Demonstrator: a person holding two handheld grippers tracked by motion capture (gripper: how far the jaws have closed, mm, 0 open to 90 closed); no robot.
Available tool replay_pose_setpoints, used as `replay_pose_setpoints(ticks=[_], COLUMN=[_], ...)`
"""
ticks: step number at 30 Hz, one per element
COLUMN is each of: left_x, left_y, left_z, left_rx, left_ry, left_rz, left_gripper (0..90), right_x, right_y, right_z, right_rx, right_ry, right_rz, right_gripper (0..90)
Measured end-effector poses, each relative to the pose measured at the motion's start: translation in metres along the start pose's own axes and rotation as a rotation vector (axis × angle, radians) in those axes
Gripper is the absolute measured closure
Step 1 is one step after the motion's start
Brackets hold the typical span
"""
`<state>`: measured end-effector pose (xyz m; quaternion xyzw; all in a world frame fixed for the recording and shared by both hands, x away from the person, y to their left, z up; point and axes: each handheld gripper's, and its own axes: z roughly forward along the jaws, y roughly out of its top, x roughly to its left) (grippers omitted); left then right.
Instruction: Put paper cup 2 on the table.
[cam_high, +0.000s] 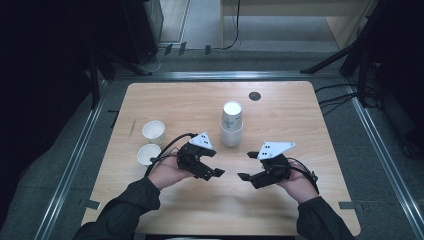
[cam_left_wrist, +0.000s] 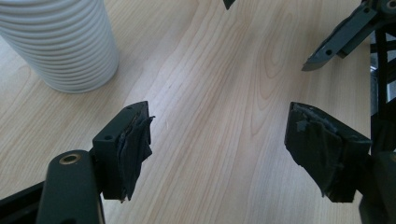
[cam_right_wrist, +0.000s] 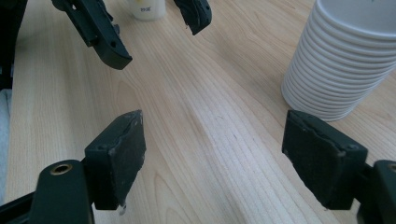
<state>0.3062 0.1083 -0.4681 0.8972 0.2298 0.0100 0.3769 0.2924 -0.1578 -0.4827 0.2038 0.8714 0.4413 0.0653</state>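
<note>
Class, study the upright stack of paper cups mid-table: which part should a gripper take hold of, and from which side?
Grip the top cup of the stack of paper cups across its wall just under the rim, coming level from the near side. It stands upright, round and ribbed, and both open grippers, left gripper and right gripper, sit in front.

1. Your table (cam_high: 300, 120) is pale wood-grain board, smooth with a soft sheen.
2. The stack of cups (cam_high: 232, 125) looks like white paper, matt, with ribbed rims down its side.
3. The two loose cups (cam_high: 151, 142) look like the same matt white paper.
4. Your left gripper (cam_left_wrist: 219, 149) is matt black plastic; its pads (cam_left_wrist: 135, 149) are dark, rough and frayed.
5. Your right gripper (cam_right_wrist: 215, 158) has matt, worn pads (cam_right_wrist: 126, 149).
6. Your sleeves (cam_high: 125, 205) are dark cloth.
</note>
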Motion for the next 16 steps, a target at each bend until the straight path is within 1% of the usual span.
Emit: replay_pose_setpoints(ticks=[2, 3, 6, 9, 13, 14, 16], left_x=[0.0002, 0.0014, 0.0024, 0.0030, 0.0031, 0.0033, 0.0032], left_y=[-0.0001, -0.0006, -0.0018, -0.0024, -0.0044, -0.0049, -0.0054], left_z=[-0.0003, -0.0007, 0.0008, 0.0021, 0.0034, 0.0039, 0.0042], left_rx=[0.001, -0.006, -0.006, -0.010, -0.011, -0.011, -0.017], left_ry=[0.000, -0.003, 0.022, 0.019, 0.019, 0.024, 0.047], left_rz=[0.001, -0.005, -0.021, -0.029, -0.024, -0.022, -0.016], left_gripper=[22.8, 22.8, 21.2, 20.7, 20.7, 20.7, 20.7], right_x=[-0.0001, -0.0002, -0.0005, -0.0002, -0.0005, -0.0004, -0.0006], right_y=[0.0000, 0.0000, 0.0001, 0.0003, 0.0003, 0.0003, 0.0001], right_z=[0.0000, 0.0000, -0.0001, -0.0006, -0.0003, 0.0000, 0.0008], right_rx=[0.000, 0.000, -0.001, -0.002, -0.001, -0.001, 0.003], right_ry=[0.000, 0.000, 0.001, -0.001, -0.002, 0.000, 0.005], right_rz=[0.000, -0.001, -0.001, -0.005, -0.005, -0.003, -0.006], right_gripper=[22.1, 22.1, 22.1, 22.1, 22.1, 22.1, 22.1])
